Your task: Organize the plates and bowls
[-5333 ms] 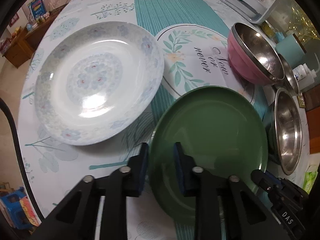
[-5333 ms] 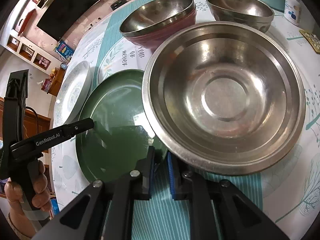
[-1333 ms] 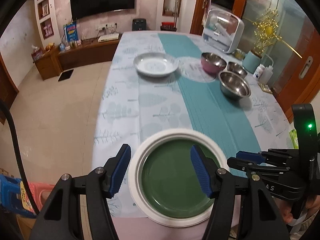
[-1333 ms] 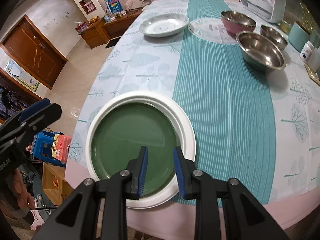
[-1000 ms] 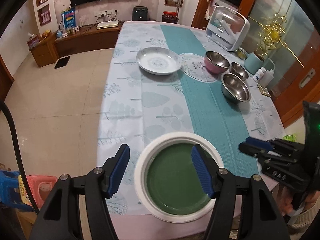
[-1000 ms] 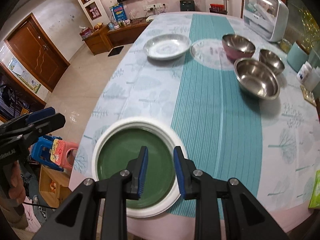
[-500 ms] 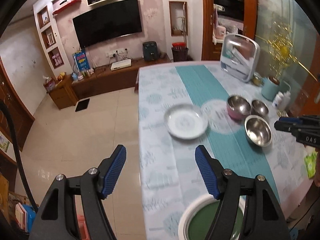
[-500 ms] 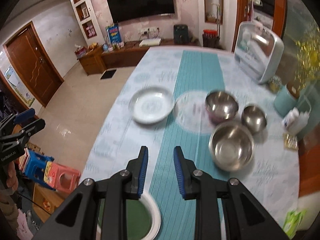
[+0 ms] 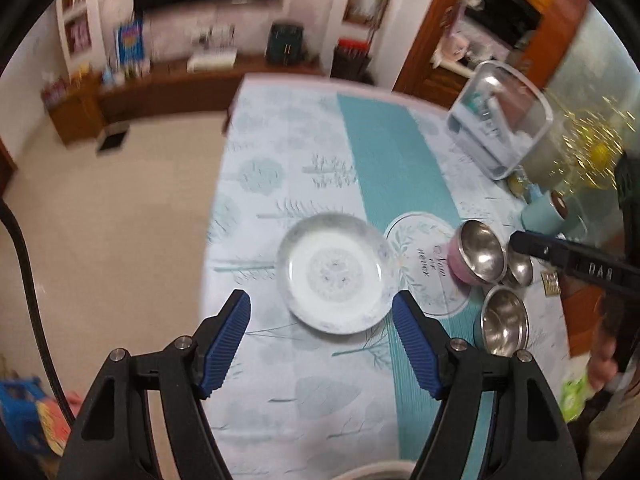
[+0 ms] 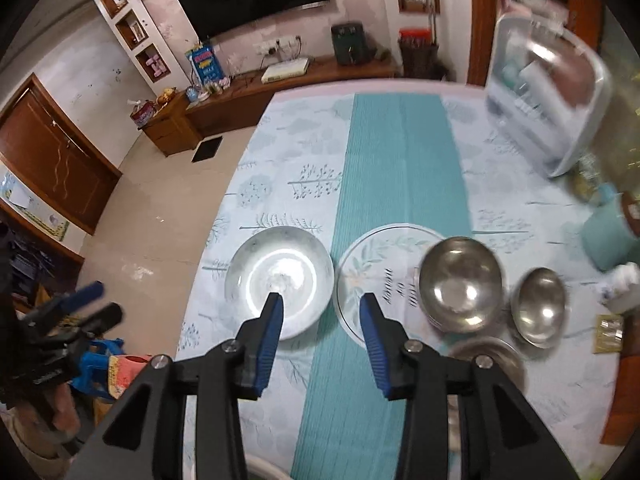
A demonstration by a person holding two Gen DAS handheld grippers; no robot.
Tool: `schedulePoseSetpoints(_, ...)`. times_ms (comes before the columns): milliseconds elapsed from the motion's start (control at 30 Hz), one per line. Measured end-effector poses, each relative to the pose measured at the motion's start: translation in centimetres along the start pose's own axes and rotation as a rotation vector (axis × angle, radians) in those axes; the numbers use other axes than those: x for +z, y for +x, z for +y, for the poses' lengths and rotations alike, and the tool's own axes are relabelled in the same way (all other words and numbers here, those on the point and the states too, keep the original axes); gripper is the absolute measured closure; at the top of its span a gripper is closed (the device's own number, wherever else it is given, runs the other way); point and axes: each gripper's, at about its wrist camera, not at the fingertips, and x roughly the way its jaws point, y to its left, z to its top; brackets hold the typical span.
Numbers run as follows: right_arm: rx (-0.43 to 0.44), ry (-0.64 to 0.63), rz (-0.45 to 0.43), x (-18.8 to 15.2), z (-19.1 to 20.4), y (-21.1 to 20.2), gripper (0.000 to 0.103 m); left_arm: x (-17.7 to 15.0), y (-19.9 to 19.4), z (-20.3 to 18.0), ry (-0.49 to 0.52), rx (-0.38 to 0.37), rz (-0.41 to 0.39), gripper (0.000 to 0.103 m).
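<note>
Both grippers hang high above the table. My left gripper (image 9: 321,340) is open and empty, framing the white floral plate (image 9: 335,273). My right gripper (image 10: 321,324) is open and empty, above the gap between that plate (image 10: 280,278) and a round placemat (image 10: 384,268). A pink steel-lined bowl (image 9: 478,252) also shows in the right wrist view (image 10: 460,280). A small steel bowl (image 10: 540,306) and a larger steel bowl (image 9: 504,326) stand beside it. Only the white rim (image 9: 380,472) of the near plate stack shows.
A teal runner (image 10: 400,184) crosses the tablecloth. A clear lidded dish box (image 10: 548,108) stands at the far right, with a teal cup (image 10: 608,240) and bottles near it. Floor and a TV cabinet (image 10: 248,108) lie left and beyond the table.
Both grippers have moved forward from the near table edge toward the floral plate and the bowls. The right gripper has opened wider. The green plate on the white plate has dropped out of view.
</note>
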Motion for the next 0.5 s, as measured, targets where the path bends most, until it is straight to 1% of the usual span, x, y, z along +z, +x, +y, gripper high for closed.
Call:
schedulePoseSetpoints(67, -0.013, 0.01, 0.031, 0.7, -0.5, 3.2, 0.063, 0.7, 3.9, 0.8, -0.037, 0.006, 0.061, 0.03)
schedulePoseSetpoints(100, -0.011, 0.018, 0.053, 0.9, -0.8, 4.8, 0.063, 1.2, 6.1, 1.4, -0.056, 0.024, 0.089, 0.031)
schedulePoseSetpoints(167, 0.006, 0.044, 0.103, 1.0, -1.6, 7.9, 0.063, 1.2, 9.1, 2.3, -0.084, 0.042, 0.121, 0.031)
schedulePoseSetpoints(233, 0.023, 0.061, 0.148, 0.9, -2.3, 10.7, 0.063, 1.1, 11.7, 3.2, -0.114, 0.033, 0.155, 0.031)
schedulePoseSetpoints(300, 0.02, 0.066, 0.177, 0.7, -2.9, 12.8, 0.063, 1.0, 14.1, 4.0, -0.141, 0.039, 0.186, 0.031)
schedulePoseSetpoints(400, 0.036, 0.077, 0.219, 0.2, -3.5, 15.5, 0.063, 0.7, 16.3, 4.6, -0.149, 0.052, 0.217, 0.031)
schedulePoseSetpoints(500, 0.057, 0.073, 0.237, 0.1, -3.6, 17.1, 0.063, 0.5, 17.9, 5.2, -0.154, 0.05, 0.233, 0.031)
